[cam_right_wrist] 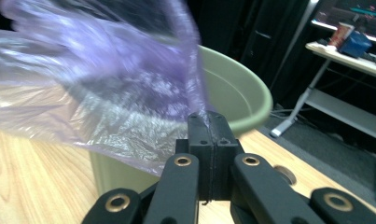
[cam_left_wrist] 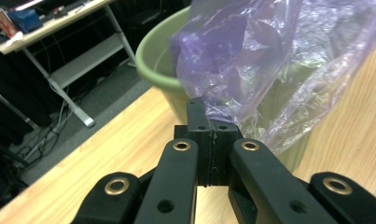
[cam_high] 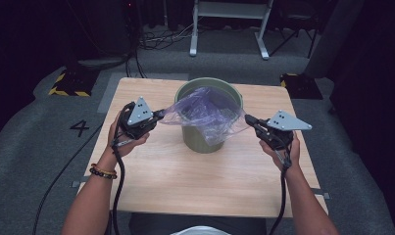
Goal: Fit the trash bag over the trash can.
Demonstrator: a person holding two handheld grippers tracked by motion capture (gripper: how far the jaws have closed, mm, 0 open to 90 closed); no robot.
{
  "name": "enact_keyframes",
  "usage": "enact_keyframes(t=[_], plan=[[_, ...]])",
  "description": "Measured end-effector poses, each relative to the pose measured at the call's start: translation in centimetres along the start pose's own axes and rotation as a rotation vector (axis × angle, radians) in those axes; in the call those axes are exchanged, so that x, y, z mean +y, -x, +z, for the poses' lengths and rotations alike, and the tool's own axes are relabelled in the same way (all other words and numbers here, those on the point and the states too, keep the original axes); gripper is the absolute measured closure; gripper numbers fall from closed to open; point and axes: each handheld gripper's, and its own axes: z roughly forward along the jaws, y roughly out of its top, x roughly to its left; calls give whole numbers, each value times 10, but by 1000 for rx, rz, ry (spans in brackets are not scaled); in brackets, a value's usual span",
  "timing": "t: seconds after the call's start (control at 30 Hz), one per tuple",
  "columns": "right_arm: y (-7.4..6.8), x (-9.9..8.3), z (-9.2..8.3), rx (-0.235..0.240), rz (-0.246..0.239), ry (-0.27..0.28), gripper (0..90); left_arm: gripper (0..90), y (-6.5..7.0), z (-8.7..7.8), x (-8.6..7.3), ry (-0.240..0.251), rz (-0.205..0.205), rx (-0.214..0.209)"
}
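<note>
Two grippers pinch one thin, see-through purple plastic bag [cam_high: 205, 115] by opposite edges: the left gripper [cam_high: 158, 114] and the right gripper [cam_high: 248, 119] are both clamped tight on the film. Crinkled and glossy, it stretches over the mouth of a green bucket [cam_high: 200, 139] standing on the wooden bench [cam_high: 185, 181].

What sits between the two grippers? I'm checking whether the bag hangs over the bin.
In the high view, the purple bag stretches from left gripper to right gripper, over the green bin.
</note>
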Motion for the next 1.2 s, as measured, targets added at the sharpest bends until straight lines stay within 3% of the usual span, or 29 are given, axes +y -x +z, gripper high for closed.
enact_keyframes(t=[0.27,0.33,0.43,0.5,0.6,0.63,0.67,0.7,0.73,0.77,0.8,0.83,0.87,0.9,0.97,1.0,1.03,1.07,1.1,1.17,1.2], plan=[[21,-14,-3,-67,59,-33,900,894,-14,-2,-16,-27,-46,26],[23,-16,-2,-70,68,-31,900,888,-15,-2,-16,-28,-46,31],[27,-18,2,-92,74,-39,900,875,-18,0,-18,-61,-22,75],[27,-18,2,-94,73,-40,900,866,-19,-1,-19,-56,-32,78],[26,-17,3,-90,73,-31,869,733,-21,-4,-20,-31,-58,64],[25,-17,3,-91,71,-26,847,733,-21,-6,-20,-17,-76,59],[24,-16,2,-89,69,-24,843,626,-21,-8,-19,-6,-95,54],[20,-13,1,-78,51,-13,842,456,-17,-12,-16,24,-111,34],[20,-13,1,-78,51,-13,842,374,-17,-12,-16,24,-111,34],[19,-12,0,-77,44,-8,833,374,-14,-14,-14,34,-114,11],[16,-8,0,-67,34,1,833,265,-11,-16,-12,39,-109,2],[16,-8,0,-67,34,1,833,265,-7,-18,-10,42,-104,6],[15,-7,-1,-69,31,3,835,206,-4,-22,-8,51,-99,15],[13,-4,-1,-62,25,7,846,174,3,-31,-5,98,-88,-7],[12,-3,-1,-61,21,8,846,168,9,-36,-3,124,-74,-18],[11,-1,-1,-57,13,9,845,170,18,-43,0,146,-45,-51],[11,-1,-1,-57,13,9,845,177,18,-43,0,146,-45,-51],[10,-1,-1,-54,12,7,843,177,25,-44,2,163,-26,-78],[10,-1,-1,-50,9,6,842,216,40,-45,5,172,29,-110],[9,0,0,-46,11,7,841,223,55,-41,9,165,56,-141],[9,0,0,-46,11,7,841,224,55,-41,9,165,56,-141]])
